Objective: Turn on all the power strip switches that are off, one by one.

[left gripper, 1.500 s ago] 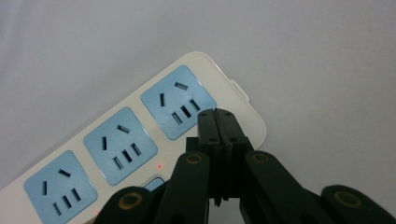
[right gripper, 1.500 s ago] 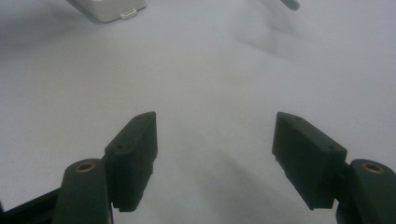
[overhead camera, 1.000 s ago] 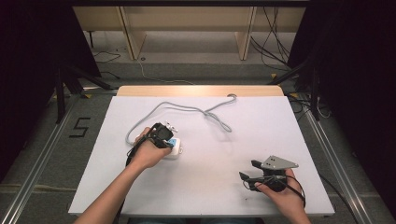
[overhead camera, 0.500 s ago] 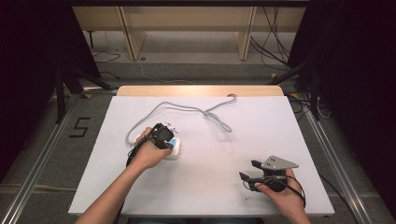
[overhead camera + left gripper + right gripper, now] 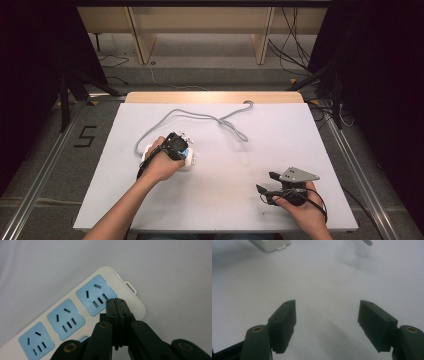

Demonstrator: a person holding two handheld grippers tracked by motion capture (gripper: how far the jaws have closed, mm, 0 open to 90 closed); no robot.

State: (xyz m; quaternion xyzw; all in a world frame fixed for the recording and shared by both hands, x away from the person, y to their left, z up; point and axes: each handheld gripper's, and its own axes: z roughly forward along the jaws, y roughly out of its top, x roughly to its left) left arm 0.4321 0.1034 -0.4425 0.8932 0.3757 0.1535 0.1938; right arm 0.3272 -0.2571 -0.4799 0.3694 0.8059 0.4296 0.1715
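Note:
A white power strip (image 5: 62,312) with blue sockets lies on the table, a small red light (image 5: 86,330) glowing on it. My left gripper (image 5: 116,301) points down over the strip's end socket, jaws pressed together with nothing between them; whether the tips touch the strip I cannot tell. In the high view the left gripper (image 5: 176,145) covers most of the strip (image 5: 189,163). The strip's grey cable (image 5: 200,117) loops toward the back, ending in a plug (image 5: 248,104). My right gripper (image 5: 265,184) rests at the front right, its jaws wide apart over bare table (image 5: 327,315).
The white table top (image 5: 300,140) has a wooden strip (image 5: 215,97) along its far edge. Behind it stand wooden shelf legs and floor cables. A "5" mark (image 5: 86,136) is on the floor at the left.

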